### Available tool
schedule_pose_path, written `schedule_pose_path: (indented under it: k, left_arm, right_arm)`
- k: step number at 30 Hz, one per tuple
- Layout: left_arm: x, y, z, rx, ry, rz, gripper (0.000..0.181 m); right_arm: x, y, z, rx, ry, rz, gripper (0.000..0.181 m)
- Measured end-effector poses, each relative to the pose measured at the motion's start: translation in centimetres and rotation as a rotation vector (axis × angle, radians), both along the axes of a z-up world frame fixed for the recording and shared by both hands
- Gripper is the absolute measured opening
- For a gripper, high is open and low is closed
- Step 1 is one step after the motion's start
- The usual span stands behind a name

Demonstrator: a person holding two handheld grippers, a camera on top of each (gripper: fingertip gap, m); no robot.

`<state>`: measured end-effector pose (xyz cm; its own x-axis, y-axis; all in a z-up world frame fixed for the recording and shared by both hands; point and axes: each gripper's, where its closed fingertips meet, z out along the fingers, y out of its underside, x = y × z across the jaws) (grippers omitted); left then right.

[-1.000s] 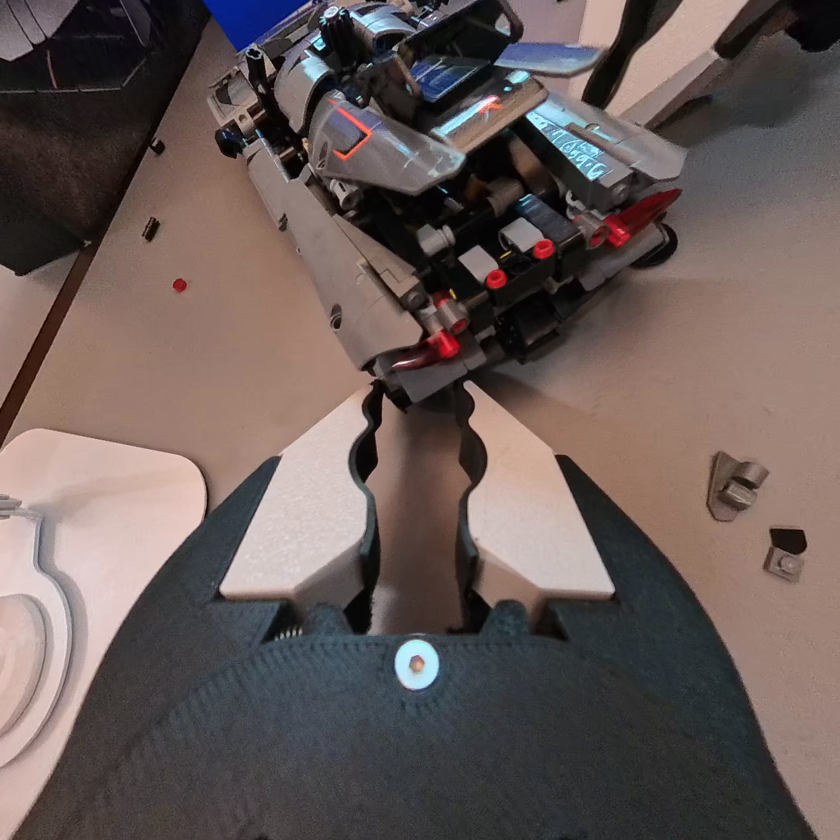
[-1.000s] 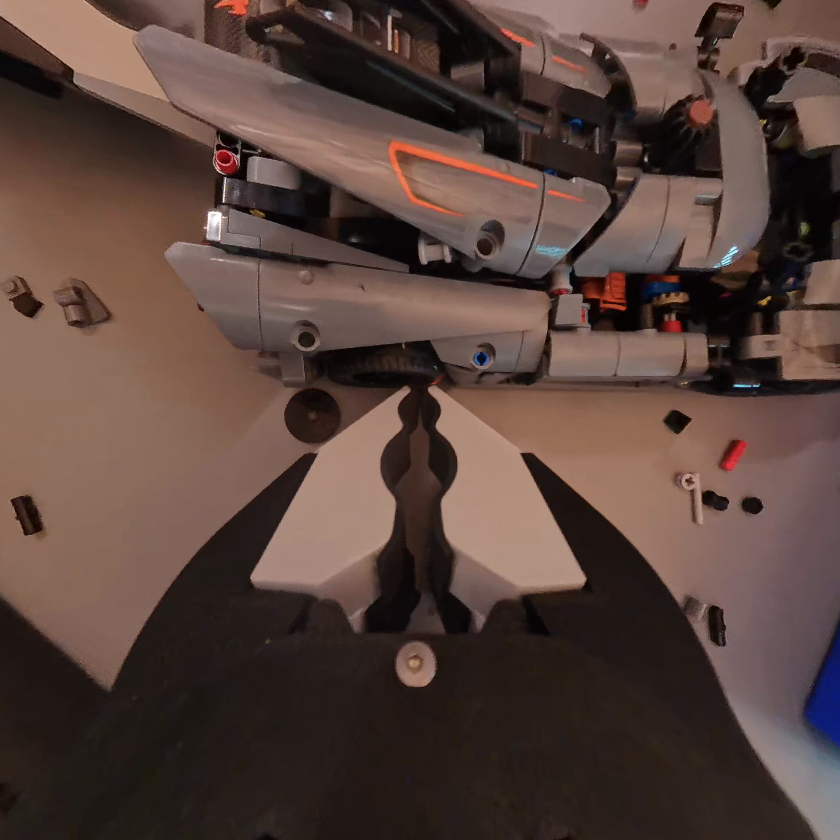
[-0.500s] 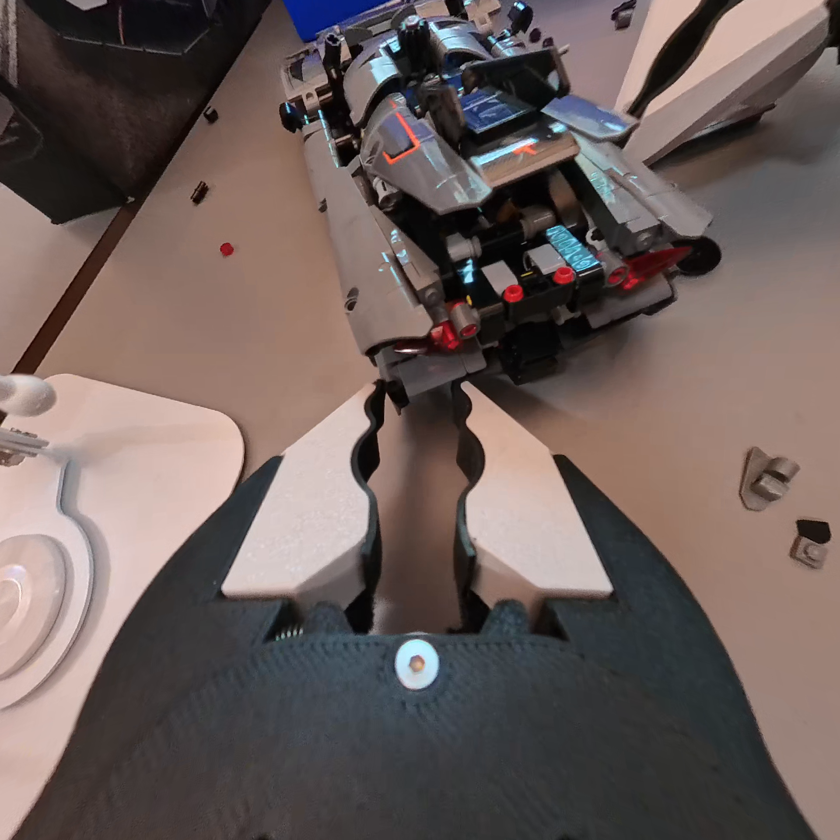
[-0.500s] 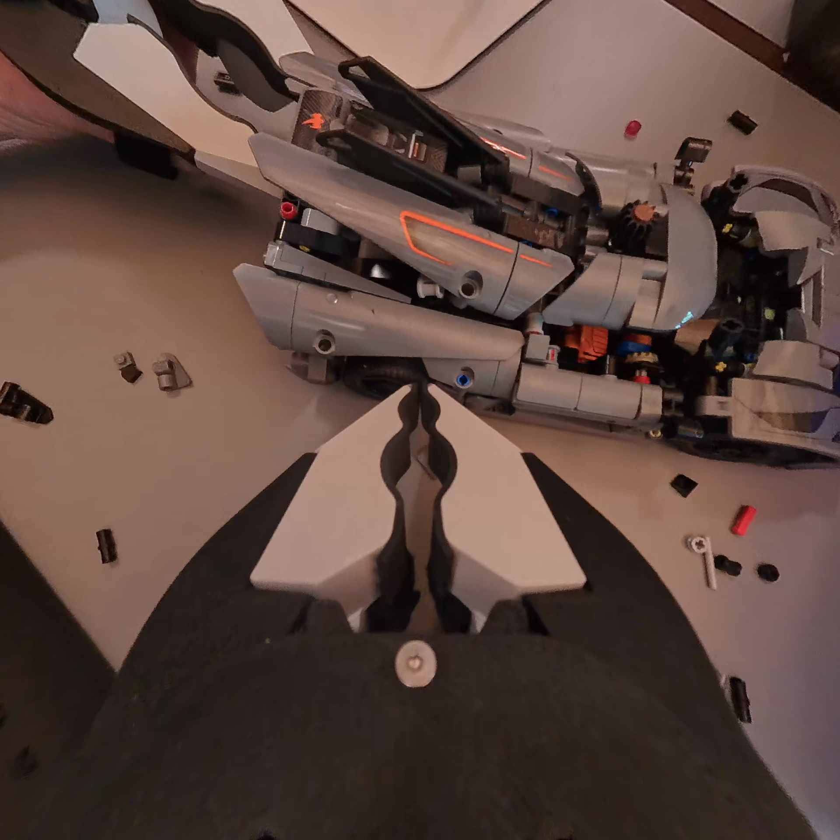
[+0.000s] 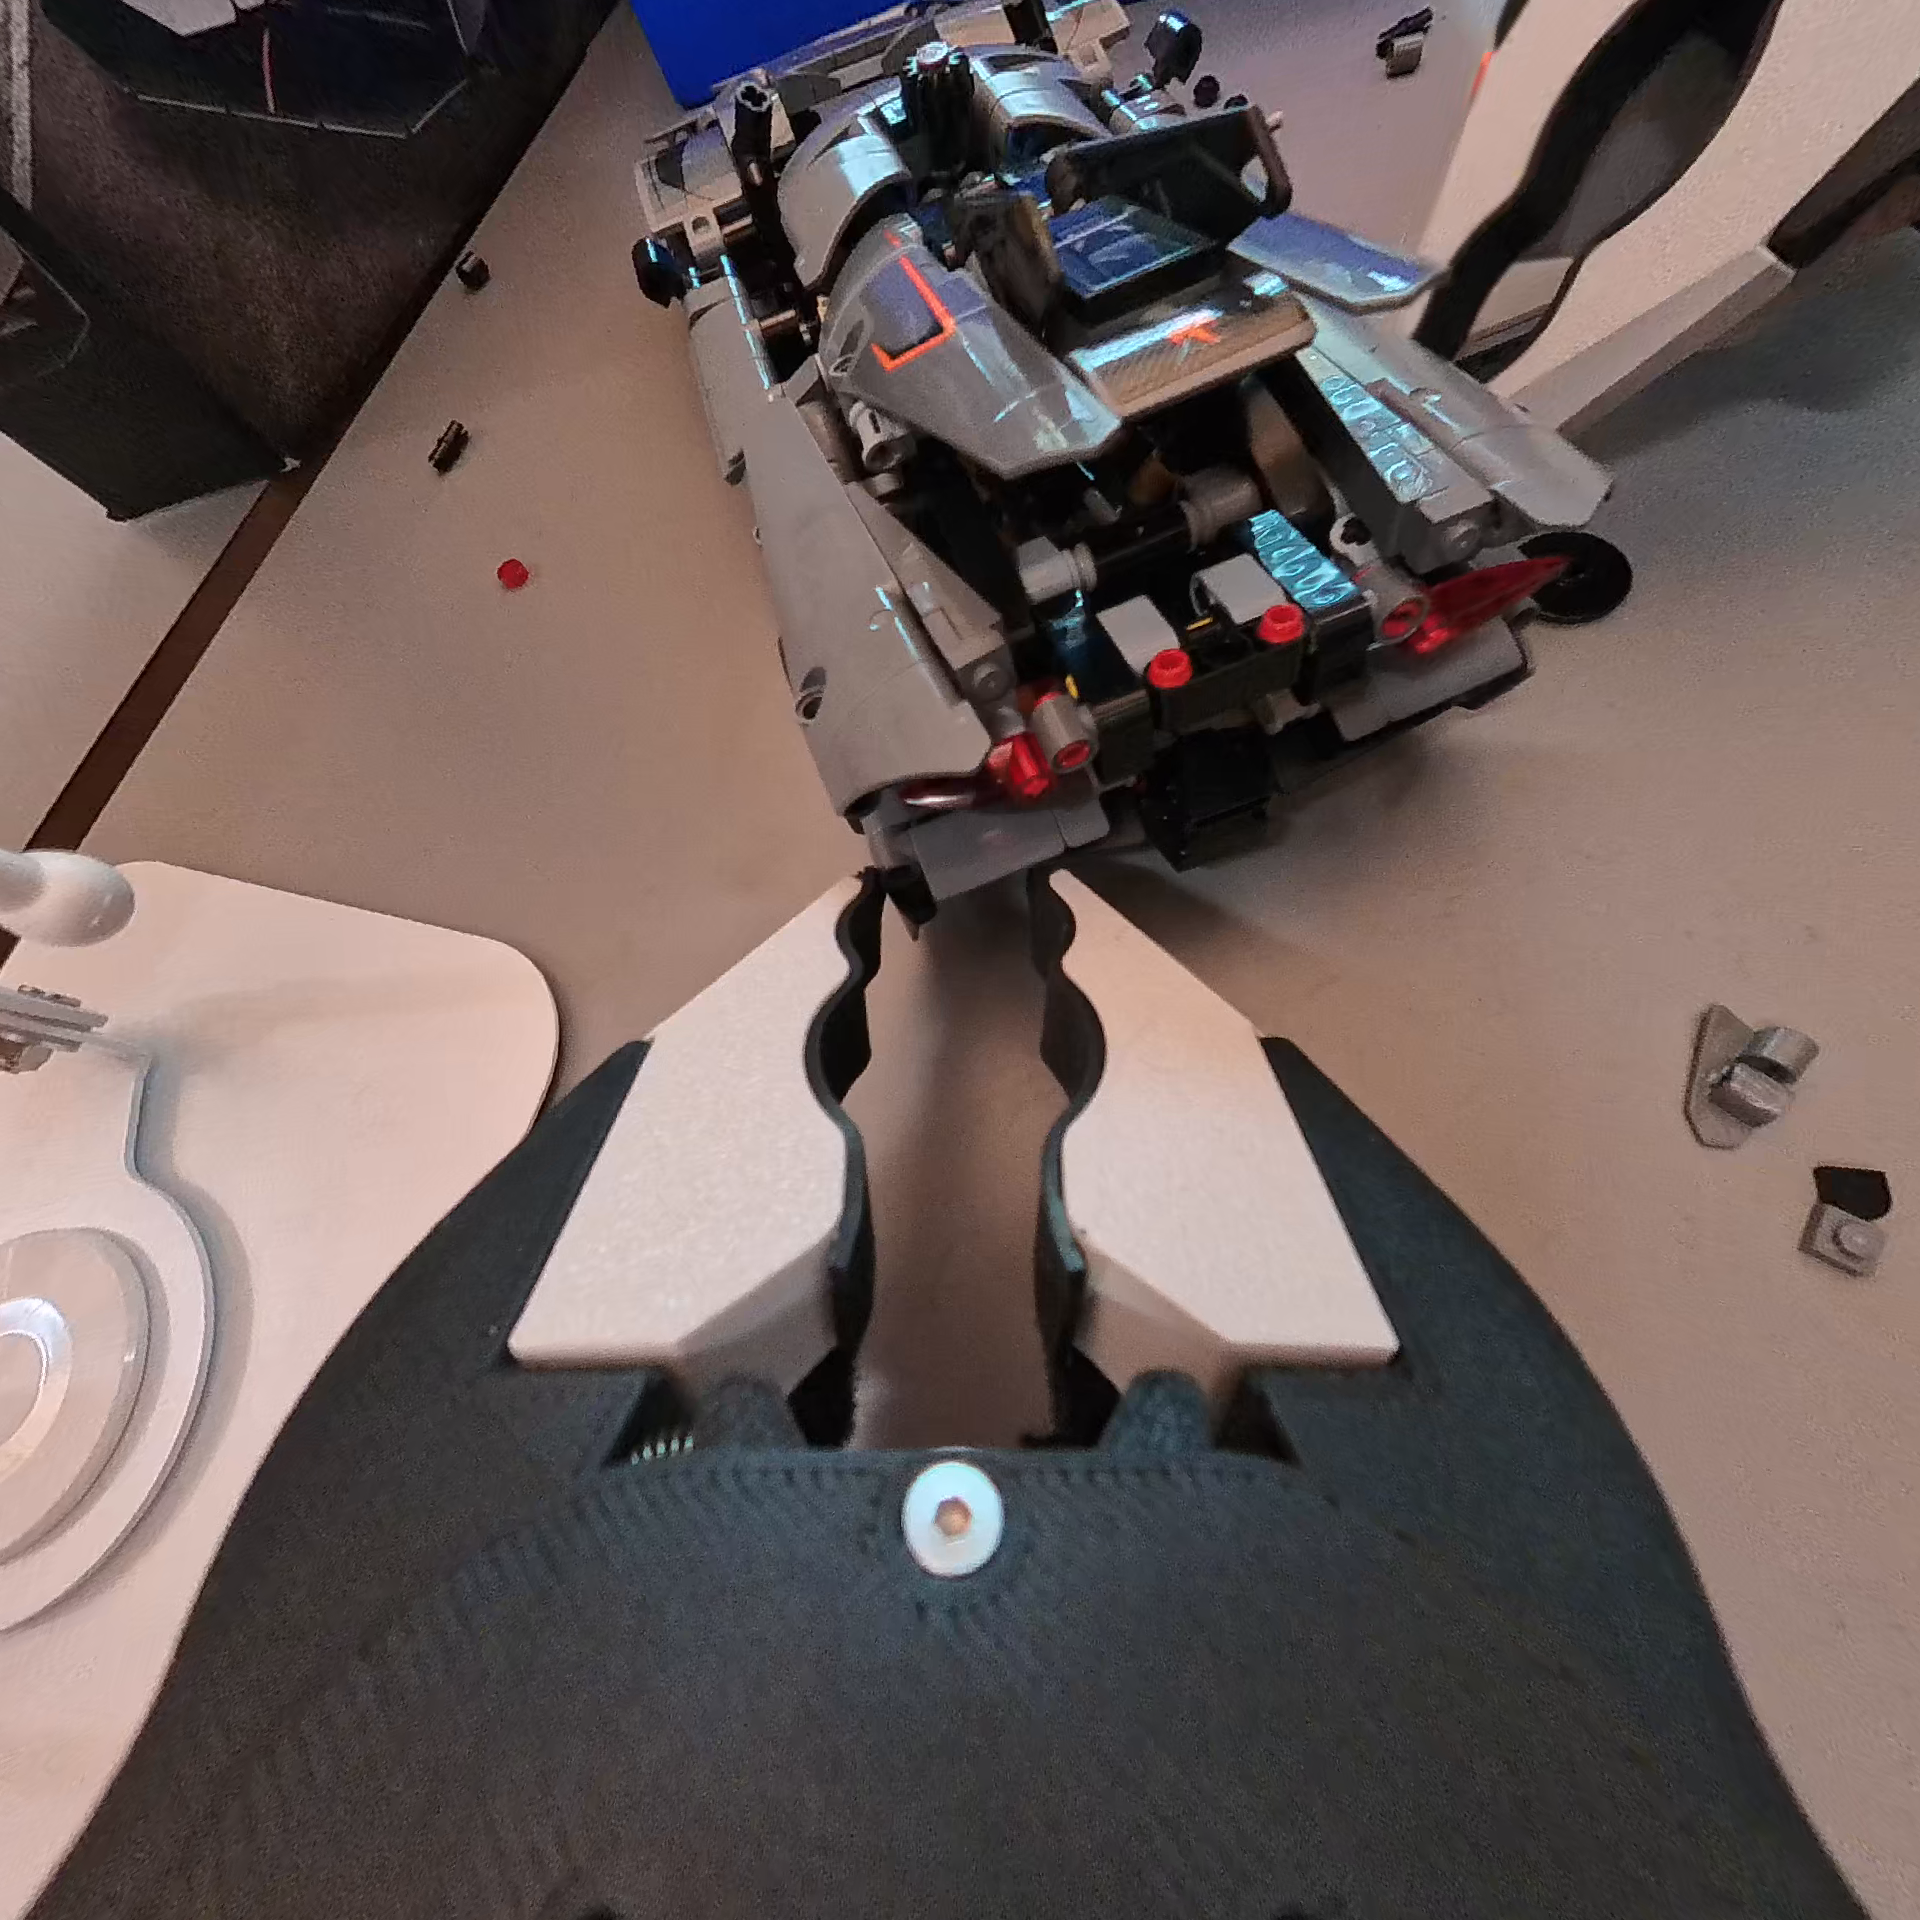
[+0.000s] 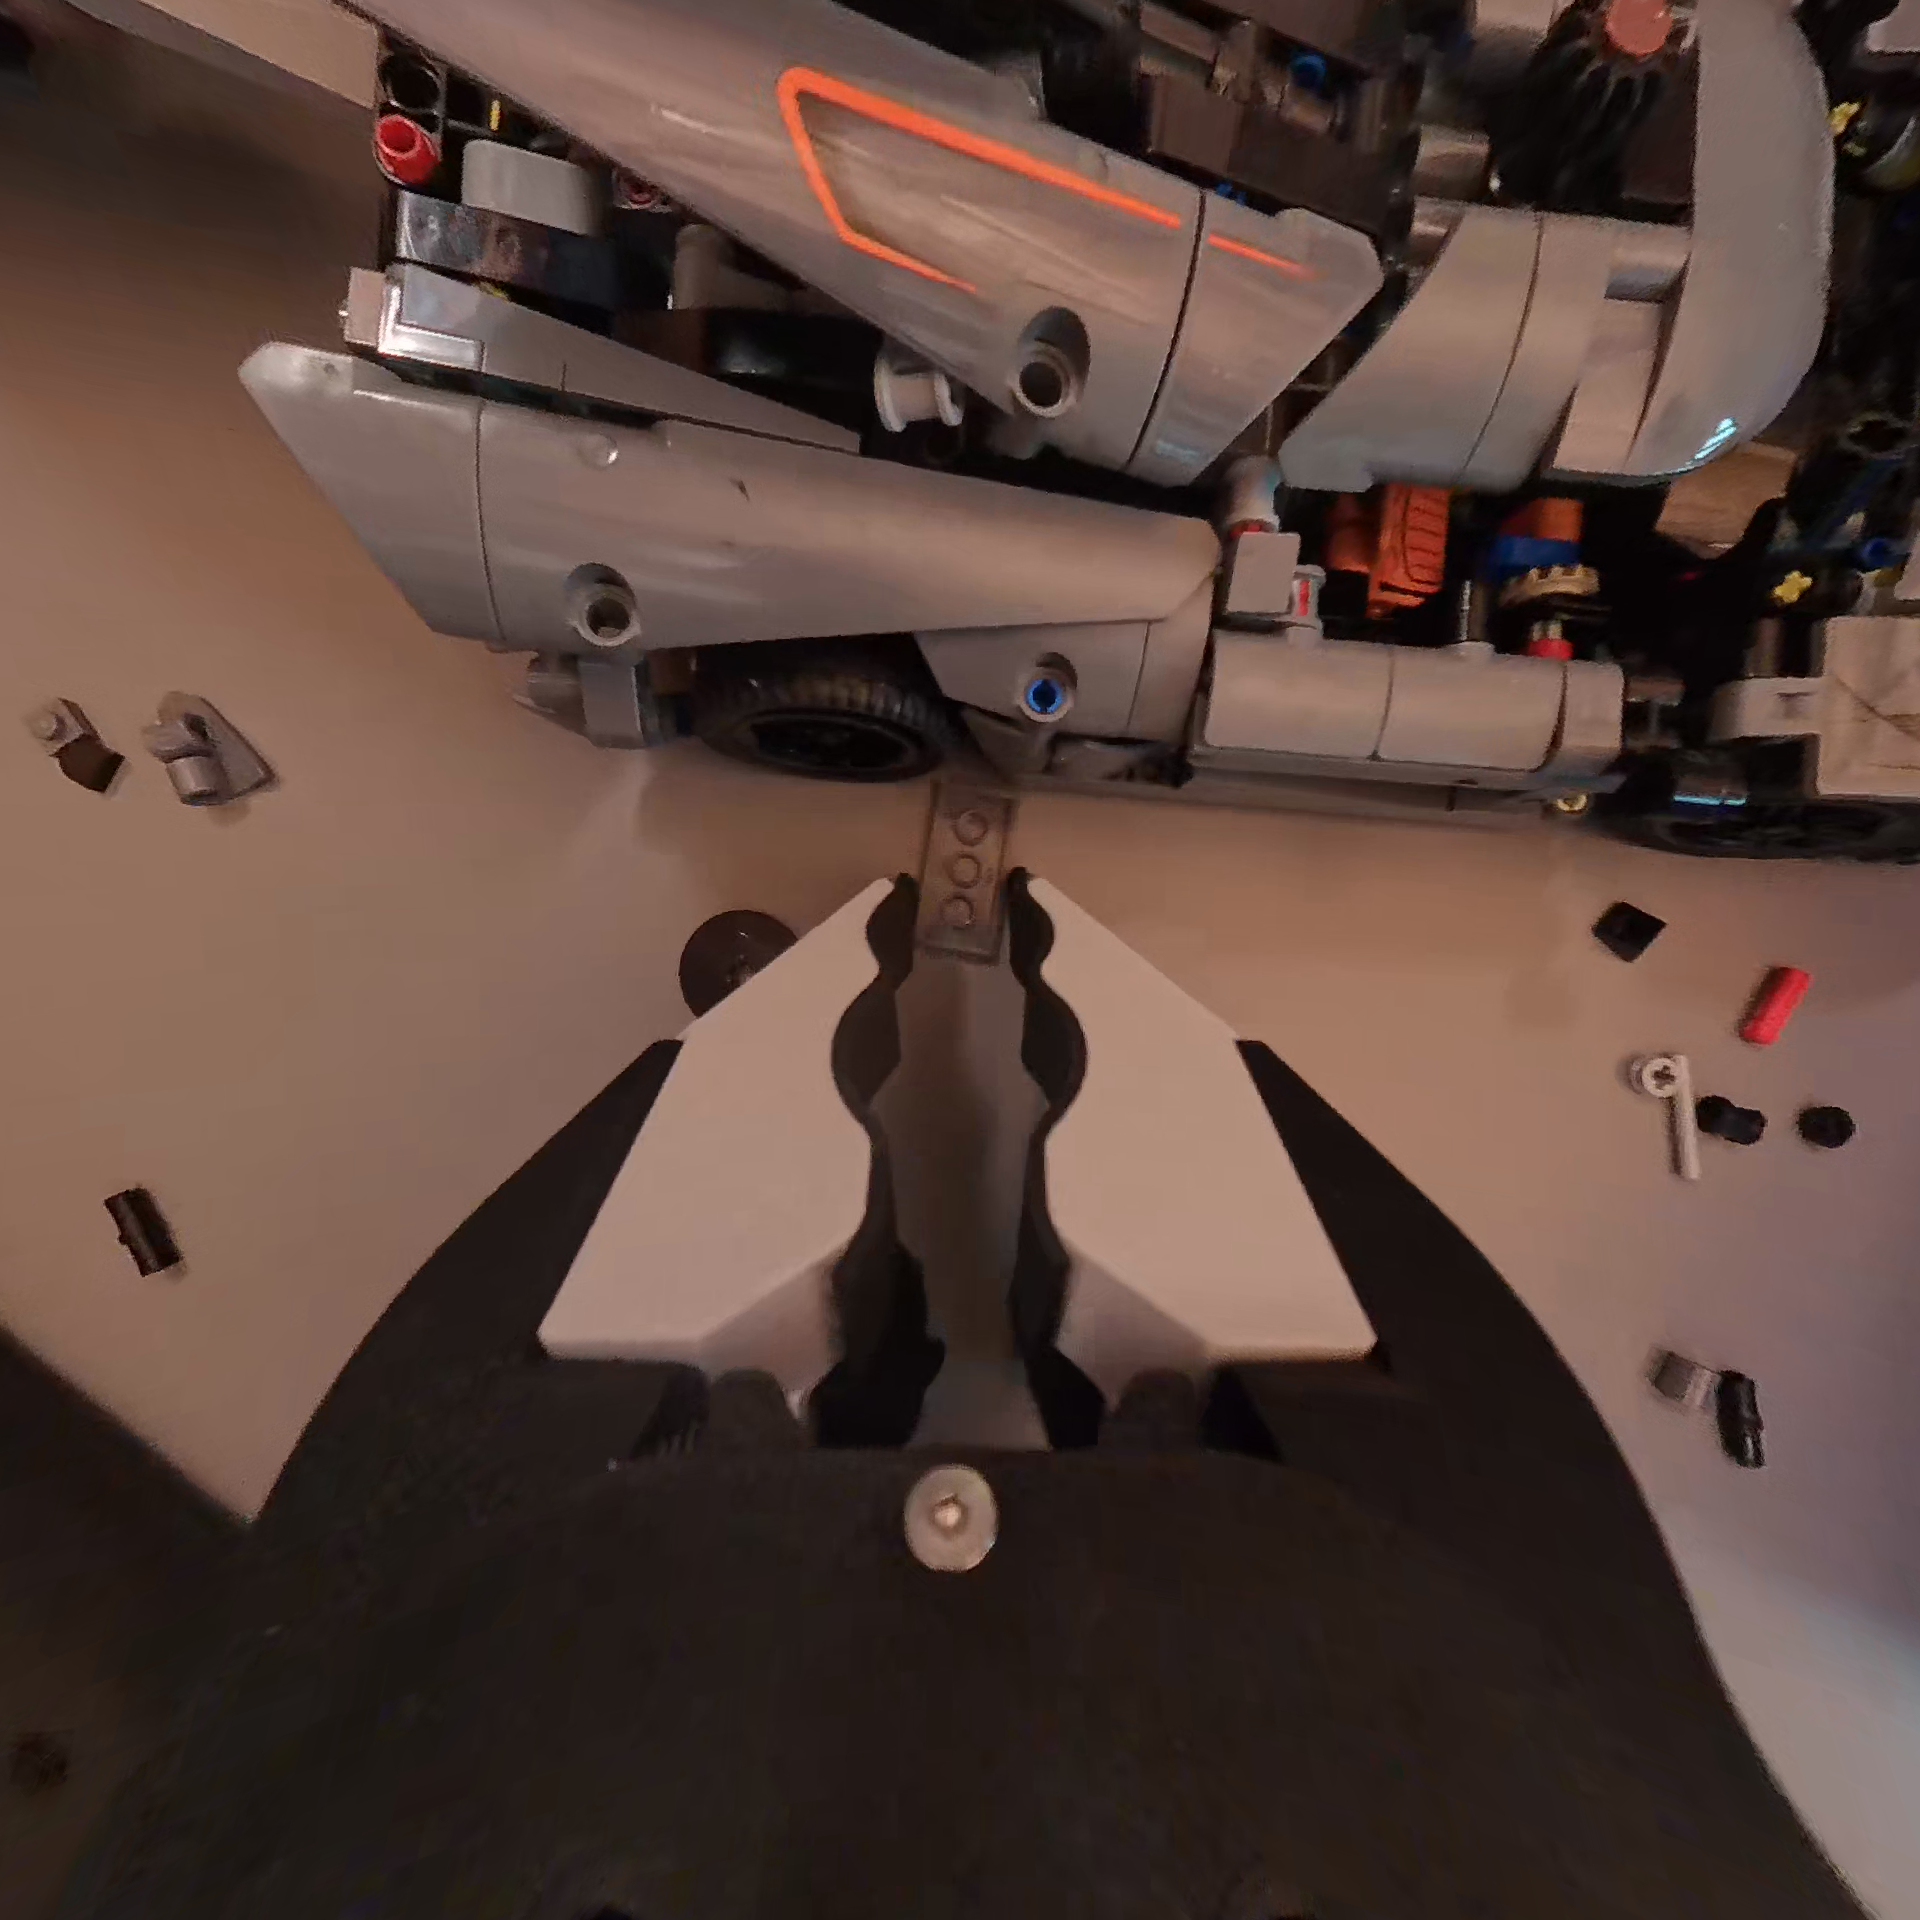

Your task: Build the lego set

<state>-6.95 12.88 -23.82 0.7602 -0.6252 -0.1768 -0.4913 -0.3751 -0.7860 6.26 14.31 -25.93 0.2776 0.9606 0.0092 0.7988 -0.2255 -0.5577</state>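
Between right gripper fingers: one studded plate, three studs.

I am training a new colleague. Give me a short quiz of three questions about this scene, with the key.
1. True or false: in the right wrist view, the loose red pin lies to the left of the right gripper.
2. What sits between the right gripper's fingertips? A) a white pin B) a dark grey plate C) a black wheel
3. Fill in: the stripe on the lego car side panel is ____.
Key: 1 false; 2 B; 3 orange.
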Motion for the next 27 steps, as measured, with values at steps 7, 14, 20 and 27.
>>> schedule_pose_path:
  k: [7, 14, 20, 27]
  left_arm:
    - [0.0, 0.0, -0.1, -0.001, 0.005, -0.001, 0.027]
    - [0.0, -0.1, -0.1, -0.006, 0.003, -0.005, 0.028]
    - [0.1, -0.2, -0.2, -0.010, 0.004, -0.009, 0.028]
    - [0.2, -0.3, -0.2, -0.014, 0.000, -0.008, 0.030]
  right_arm:
    - [0.3, 0.2, 0.1, 0.037, -0.003, 0.013, 0.014]
    - [0.6, 0.6, 0.3, 0.063, 0.012, 0.017, 0.014]
    - [0.8, 0.9, 1.7, 0.089, 0.086, 0.015, 0.014]
    - [1.2, 1.7, 3.1, 0.115, 0.164, -0.008, 0.013]
